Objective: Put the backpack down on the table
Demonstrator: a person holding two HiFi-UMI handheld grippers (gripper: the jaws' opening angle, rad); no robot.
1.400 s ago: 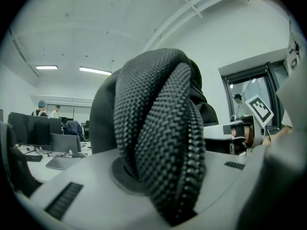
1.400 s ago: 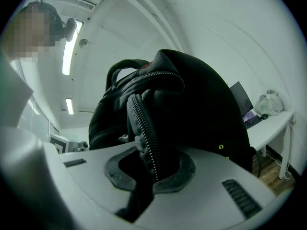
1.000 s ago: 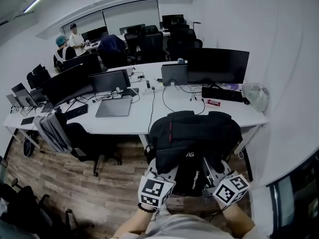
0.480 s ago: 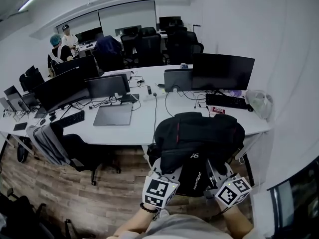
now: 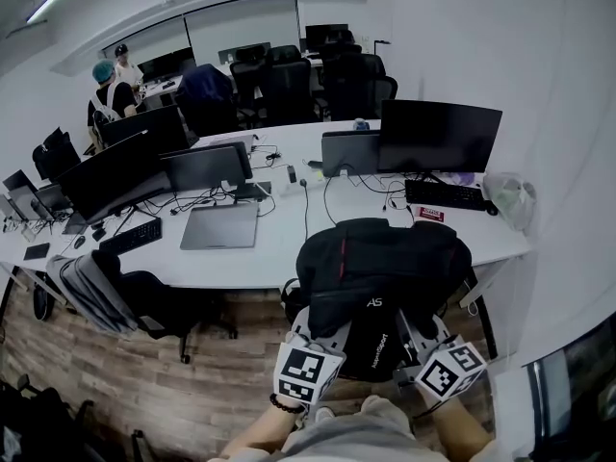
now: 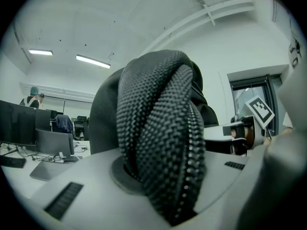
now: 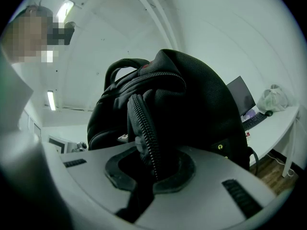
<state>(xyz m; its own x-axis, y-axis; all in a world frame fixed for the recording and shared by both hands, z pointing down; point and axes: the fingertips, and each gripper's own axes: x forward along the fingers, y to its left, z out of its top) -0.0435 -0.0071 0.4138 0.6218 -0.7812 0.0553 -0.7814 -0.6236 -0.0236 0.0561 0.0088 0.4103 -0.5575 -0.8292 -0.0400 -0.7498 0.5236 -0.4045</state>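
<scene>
The left claw (image 6: 158,186) is shut narrow on a thick fold of woven fabric on the black backpack (image 5: 380,268). The right claw (image 7: 153,176) pinches a zippered edge of the same bag. The backpack hangs at the near edge of the white bench (image 5: 279,248), with its top overlapping that edge. Whether it touches the bench cannot be told. A dark monitor (image 5: 438,135) stands farther back on the bench.

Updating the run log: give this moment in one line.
left gripper: shut on backpack | right gripper: same | backpack: near table edge
</scene>
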